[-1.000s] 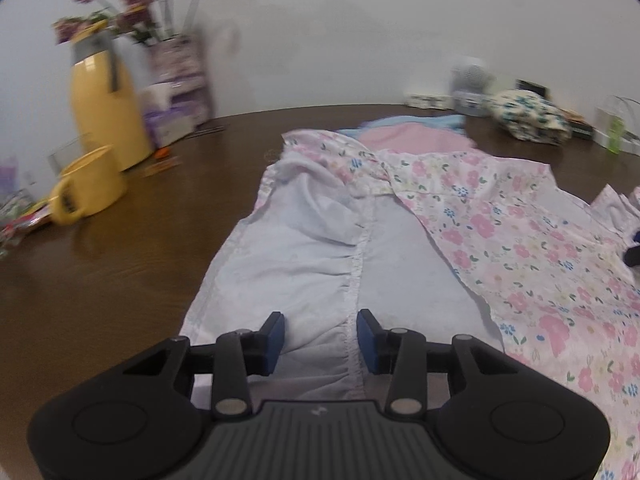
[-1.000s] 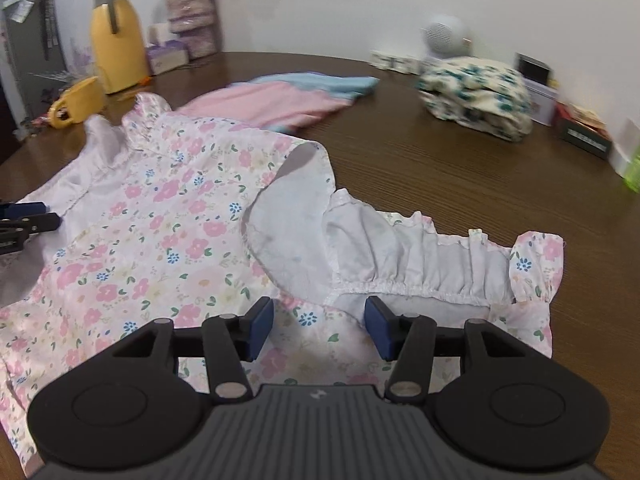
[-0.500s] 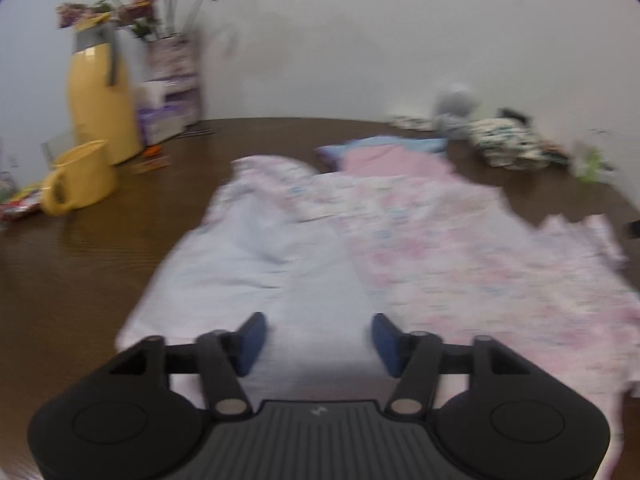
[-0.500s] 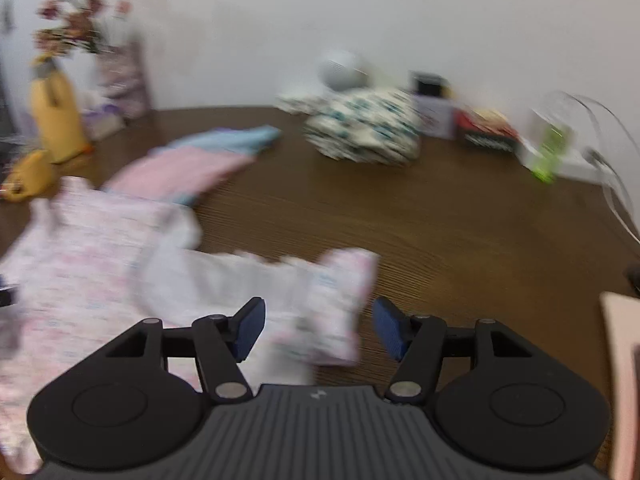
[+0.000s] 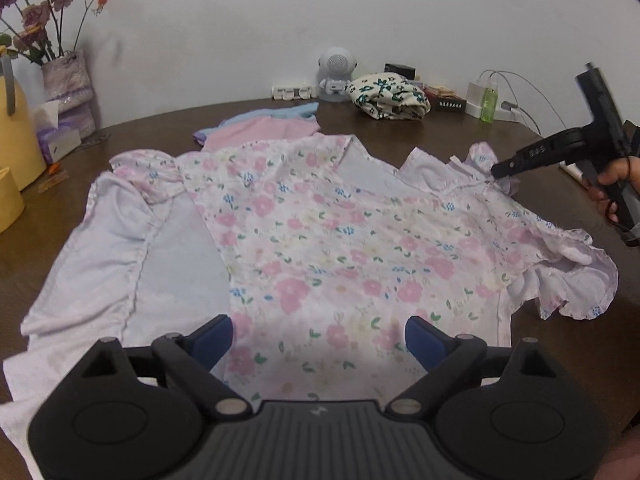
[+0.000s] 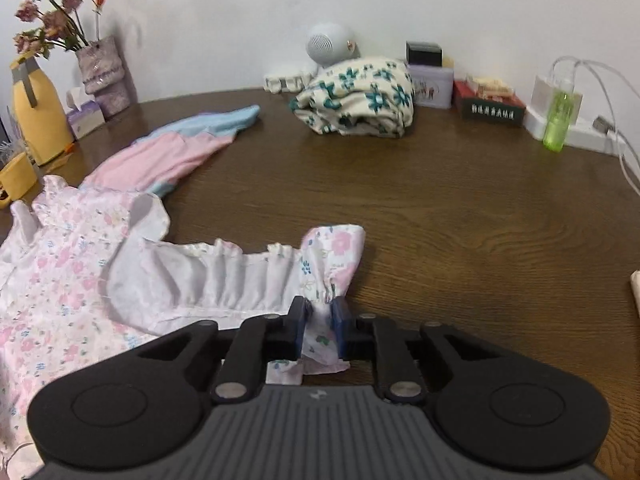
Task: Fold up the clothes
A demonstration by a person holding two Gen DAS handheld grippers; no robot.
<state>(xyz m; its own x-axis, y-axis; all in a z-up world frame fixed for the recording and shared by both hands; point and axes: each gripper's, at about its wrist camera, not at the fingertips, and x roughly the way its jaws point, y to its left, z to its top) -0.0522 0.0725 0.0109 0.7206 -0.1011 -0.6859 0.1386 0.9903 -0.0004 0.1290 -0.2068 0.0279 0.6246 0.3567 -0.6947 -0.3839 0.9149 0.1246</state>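
A pink floral dress lies spread on the brown table, its left side turned over to show the pale lining. My left gripper hovers open over the near hem with nothing between its fingers. My right gripper is shut on the dress's ruffled sleeve at the far right corner. The left wrist view also shows the right gripper pinching that sleeve, held by a hand.
A pink and blue garment lies behind the dress. A folded cream cloth with teal flowers sits near the wall. A yellow jug, yellow mug, flower vase, boxes and a green bottle line the table's back.
My right gripper moved to the sleeve and closed on it. My left gripper drew back and swung right, and its jaws opened wider.
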